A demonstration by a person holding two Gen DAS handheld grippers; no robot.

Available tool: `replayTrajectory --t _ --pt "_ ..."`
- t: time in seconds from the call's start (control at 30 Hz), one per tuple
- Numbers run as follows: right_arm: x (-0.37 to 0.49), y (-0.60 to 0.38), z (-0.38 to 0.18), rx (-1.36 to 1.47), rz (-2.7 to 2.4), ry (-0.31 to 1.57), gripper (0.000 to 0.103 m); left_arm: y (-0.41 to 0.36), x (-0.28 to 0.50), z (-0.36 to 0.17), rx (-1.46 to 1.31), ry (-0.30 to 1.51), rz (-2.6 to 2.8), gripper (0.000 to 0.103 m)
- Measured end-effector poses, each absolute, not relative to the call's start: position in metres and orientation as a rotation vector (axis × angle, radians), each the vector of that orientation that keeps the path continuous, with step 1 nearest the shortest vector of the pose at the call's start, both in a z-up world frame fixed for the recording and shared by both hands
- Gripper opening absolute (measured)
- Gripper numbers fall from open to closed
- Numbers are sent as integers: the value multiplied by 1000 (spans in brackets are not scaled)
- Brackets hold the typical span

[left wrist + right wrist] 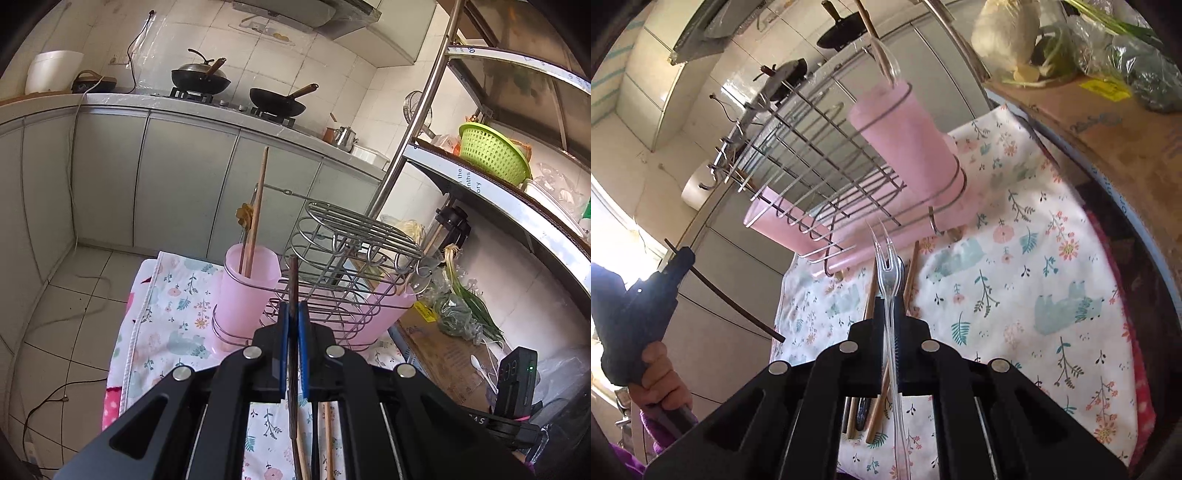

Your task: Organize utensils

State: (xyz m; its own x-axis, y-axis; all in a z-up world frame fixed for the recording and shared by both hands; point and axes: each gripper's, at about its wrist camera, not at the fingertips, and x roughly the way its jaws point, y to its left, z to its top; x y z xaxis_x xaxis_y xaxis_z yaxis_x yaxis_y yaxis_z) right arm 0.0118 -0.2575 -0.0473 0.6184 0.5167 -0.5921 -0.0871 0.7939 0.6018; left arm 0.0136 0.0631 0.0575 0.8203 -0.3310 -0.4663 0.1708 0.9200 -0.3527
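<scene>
The left gripper (293, 314) pinches a dark chopstick (293, 280) that stands up between its blue pads. The right gripper (889, 325) pinches a clear plastic fork (882, 254), prongs up, above the flowery cloth (1015, 258). More chopsticks (912, 266) lie on the cloth. Behind stands a wire rack (343, 258) with pink cups (247, 295); two sticks stand in one cup.

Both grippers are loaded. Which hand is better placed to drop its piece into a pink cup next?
Left, probably. The left gripper holds a dark chopstick upright, close before the pink cup that already holds chopsticks. The right gripper, shut on a clear plastic fork, looks further from the rack.
</scene>
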Motion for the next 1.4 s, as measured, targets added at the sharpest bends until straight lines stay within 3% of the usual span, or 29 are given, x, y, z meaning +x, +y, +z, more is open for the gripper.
replayTrajectory --t 0.73,1.1,1.4 --pt "15 -298 17 554 390 613 5 50 14 83 -254 501 -236 4" --pt "32 -331 100 499 337 382 5 53 15 90 -260 469 -239 4" --pt "69 -306 121 417 352 289 5 63 23 89 -283 461 -228 4"
